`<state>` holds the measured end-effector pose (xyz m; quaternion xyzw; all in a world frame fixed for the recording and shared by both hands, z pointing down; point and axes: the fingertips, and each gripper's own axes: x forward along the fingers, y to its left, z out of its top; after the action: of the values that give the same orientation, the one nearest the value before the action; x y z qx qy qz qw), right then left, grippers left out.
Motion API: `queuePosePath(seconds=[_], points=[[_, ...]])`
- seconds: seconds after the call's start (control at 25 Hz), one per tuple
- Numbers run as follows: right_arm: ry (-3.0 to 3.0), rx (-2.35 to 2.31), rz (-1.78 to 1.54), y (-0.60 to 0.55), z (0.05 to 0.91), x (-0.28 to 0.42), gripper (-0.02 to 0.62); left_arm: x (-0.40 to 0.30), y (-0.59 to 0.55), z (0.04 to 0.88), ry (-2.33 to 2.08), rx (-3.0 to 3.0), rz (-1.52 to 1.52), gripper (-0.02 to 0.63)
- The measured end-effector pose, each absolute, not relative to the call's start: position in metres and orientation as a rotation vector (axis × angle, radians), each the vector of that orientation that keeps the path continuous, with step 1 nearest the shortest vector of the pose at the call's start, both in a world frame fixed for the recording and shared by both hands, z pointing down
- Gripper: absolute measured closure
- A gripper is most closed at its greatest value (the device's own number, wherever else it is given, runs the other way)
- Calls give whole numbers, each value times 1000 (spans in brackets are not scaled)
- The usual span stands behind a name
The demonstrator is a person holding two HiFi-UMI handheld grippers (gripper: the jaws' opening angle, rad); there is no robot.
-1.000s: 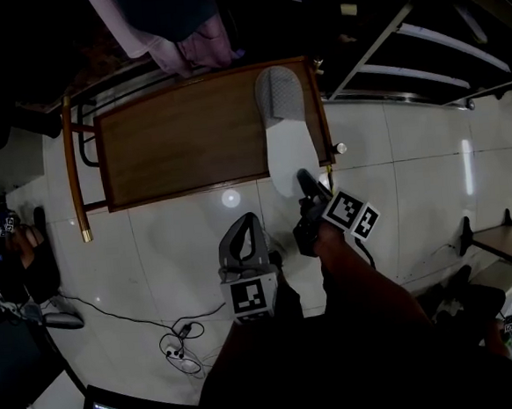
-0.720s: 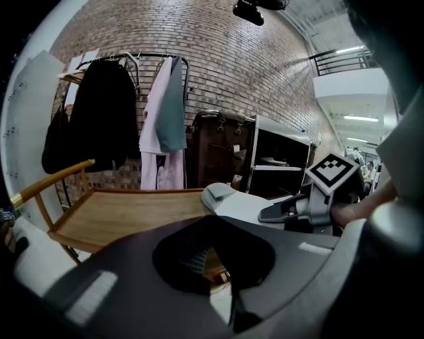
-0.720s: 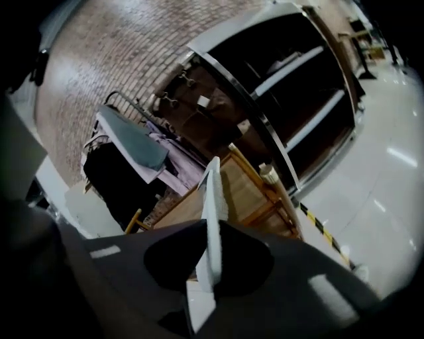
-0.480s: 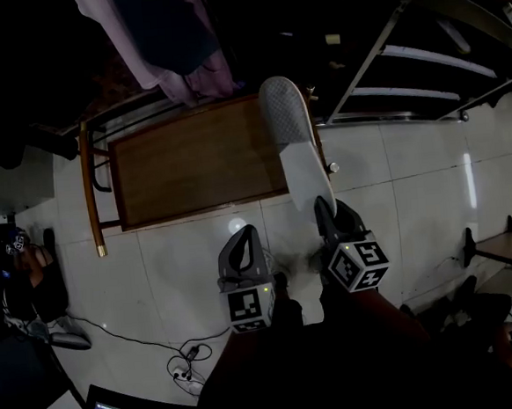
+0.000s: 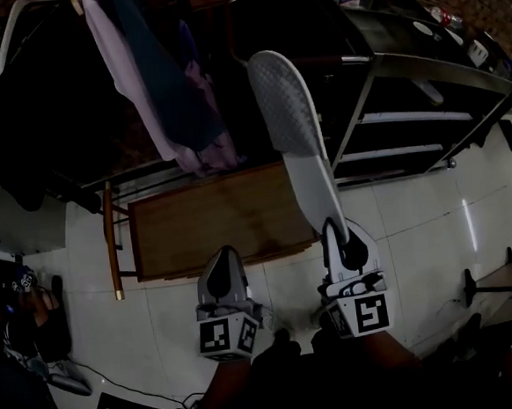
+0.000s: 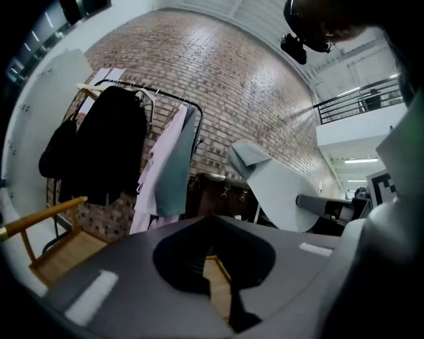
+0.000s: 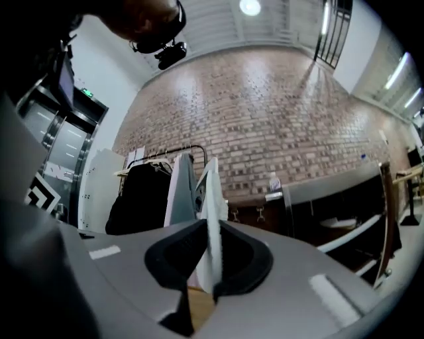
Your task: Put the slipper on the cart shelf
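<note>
Right hand-held gripper [image 5: 332, 230] clamping slipper [image 5: 292, 121] heel, holding it raised above cart [image 5: 213, 218]; left hand-held gripper [image 5: 219, 257] hovering, jaws together, empty.

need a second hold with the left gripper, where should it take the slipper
Probably the flat sole's left edge, mid-length, coming from the left: the slipper stands upright and thin there, and the right gripper pinches its heel end.

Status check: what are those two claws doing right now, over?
Right gripper shut on slipper, held up in the air. Left gripper shut, empty. Cart shelf below; hanging clothes near the slipper.
</note>
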<state>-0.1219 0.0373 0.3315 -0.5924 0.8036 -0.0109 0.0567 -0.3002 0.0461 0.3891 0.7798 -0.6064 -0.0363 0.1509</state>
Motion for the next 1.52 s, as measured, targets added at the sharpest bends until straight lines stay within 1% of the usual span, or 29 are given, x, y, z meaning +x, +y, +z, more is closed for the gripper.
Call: queuePosePath(seconds=[0.16, 0.4, 0.68, 0.92, 1.16, 1.52], points=[[2376, -1796, 127, 39, 285, -126, 555, -301, 43, 343, -1792, 2335, -143, 592], [2315, -1818, 198, 45, 263, -124, 553, -294, 39, 306, -1761, 2480, -189, 592], [2292, -1878, 204, 55, 265, -121, 552, -298, 41, 297, -1811, 2521, -146, 591], [2261, -1941, 186, 61, 285, -100, 552, -272, 43, 304, -1761, 2596, -112, 591], [2282, -1977, 125, 59, 318, -50, 552, -221, 37, 326, -1742, 2591, -63, 591], [2307, -2145, -94, 47, 398, 83, 551, -97, 14, 356, -1659, 2605, 7, 591]])
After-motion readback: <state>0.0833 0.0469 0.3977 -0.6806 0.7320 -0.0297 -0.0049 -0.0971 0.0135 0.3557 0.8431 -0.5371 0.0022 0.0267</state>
